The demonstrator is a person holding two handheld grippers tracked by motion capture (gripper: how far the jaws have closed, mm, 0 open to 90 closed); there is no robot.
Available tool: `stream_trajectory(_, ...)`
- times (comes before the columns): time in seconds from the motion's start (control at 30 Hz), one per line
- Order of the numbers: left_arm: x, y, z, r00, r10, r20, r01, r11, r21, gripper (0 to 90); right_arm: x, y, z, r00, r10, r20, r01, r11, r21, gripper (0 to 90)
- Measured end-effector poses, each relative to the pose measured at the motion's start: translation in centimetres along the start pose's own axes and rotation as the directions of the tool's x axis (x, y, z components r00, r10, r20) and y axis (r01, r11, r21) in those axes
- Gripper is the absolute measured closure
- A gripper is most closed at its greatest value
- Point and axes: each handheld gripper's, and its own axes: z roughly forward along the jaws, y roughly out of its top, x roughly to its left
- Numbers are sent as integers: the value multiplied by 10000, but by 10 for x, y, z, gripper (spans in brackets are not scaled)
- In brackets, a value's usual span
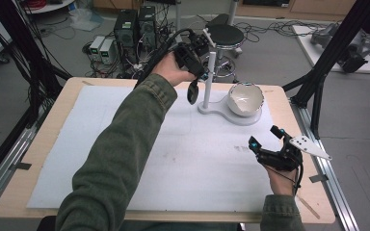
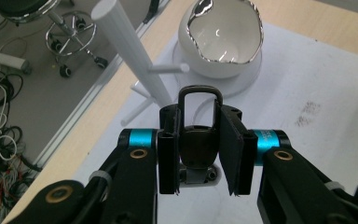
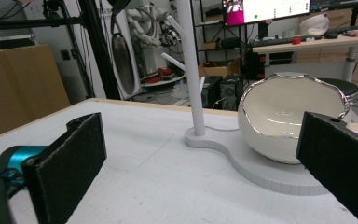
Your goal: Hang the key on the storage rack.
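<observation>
A white peg stand (image 1: 210,77) rises at the table's far side, and its base holds a white eggshell-shaped bowl (image 1: 245,99) with a silver rim. My left gripper (image 1: 194,72) is raised just left of the post, shut on a dark spoon-like utensil (image 1: 192,92) that hangs down from it. In the left gripper view the utensil's loop end (image 2: 200,99) pokes out between the jaws (image 2: 199,119), close to the post (image 2: 135,56) and a peg (image 2: 168,69). My right gripper (image 1: 265,136) rests open near the front right, facing the bowl (image 3: 289,121) with nothing between its pads (image 3: 204,140).
A grey-white mat (image 1: 101,144) covers most of the wooden table (image 1: 43,125). Beyond the far edge stand a stool (image 1: 224,36), computer boxes (image 1: 135,26) and cables on the floor. Black frame legs (image 1: 318,82) flank the table's right side.
</observation>
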Motion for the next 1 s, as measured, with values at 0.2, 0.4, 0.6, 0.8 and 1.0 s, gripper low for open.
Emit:
stream_trajectory(0.2,3,2,10,9999,-33,119,35,9999,-148,700,-1,-2,-2,9999,112,39,-112,9999,53,7)
stream_trajectory(0.4,4,5,22,9999,-37,-120,35,9998,-189,699,-1,-3,-3,9999,93,38,-93,9999,61,7)
stream_trajectory(0.6,5,6,34,9997,-40,-241,38,9999,-93,699,-2,-2,-5,9999,158,37,-158,9999,1,7)
stream_trajectory(0.8,3,8,41,9993,-86,-355,83,9999,-93,699,-2,-2,-5,9999,155,5,-155,9999,10,7)
stream_trajectory(1.0,6,7,49,9993,-98,-375,100,9999,52,699,-1,-3,-5,9999,141,8,-141,9999,52,7)
